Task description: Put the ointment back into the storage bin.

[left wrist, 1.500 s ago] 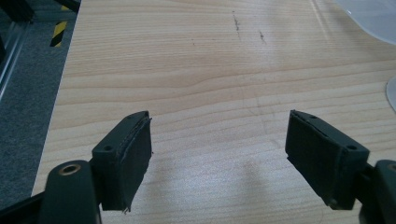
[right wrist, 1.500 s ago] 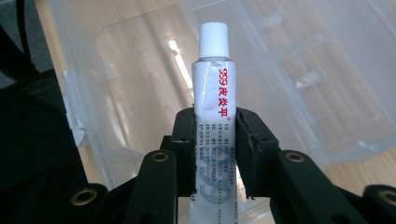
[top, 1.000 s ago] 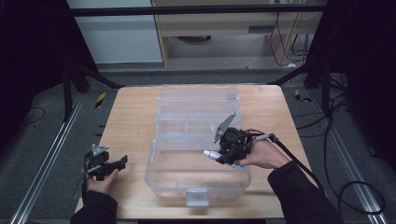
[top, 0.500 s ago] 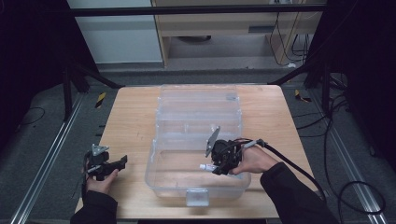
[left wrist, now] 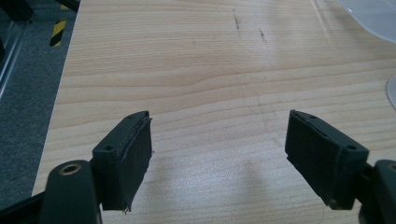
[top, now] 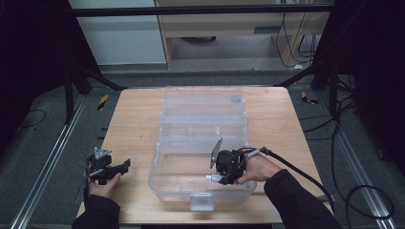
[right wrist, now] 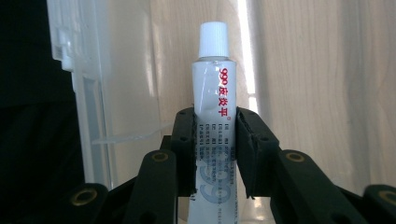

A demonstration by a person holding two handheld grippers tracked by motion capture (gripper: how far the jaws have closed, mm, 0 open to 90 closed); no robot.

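Tube (right wrist: 212,116) pinched in right gripper (top: 224,168) over clear box (top: 191,119) at lower centre, seemingly mid-placement, needing lowering then release; left gripper (left wrist: 218,154) agape, idle at lower left.

Pale wood-grain table (top: 133,124), light tan with darker streaks, centre of the high view. Clear, colourless plastic box (top: 203,143) mid-frame, lid equally transparent. White tube (right wrist: 215,116) with a white ribbed cap, red characters down its side, small dark print and a pale blue mark lower down, centre of the right gripper view. Matte black right gripper (right wrist: 215,154) with brass-coloured rivets. Matte black left gripper (left wrist: 219,158) likewise, one brass-coloured rivet at lower left. Dark sleeves (top: 296,200) at the bottom of the high view. Grey speckled floor (top: 43,143) at the sides. Yellow-and-black striped tape (top: 102,101) at left of the table.
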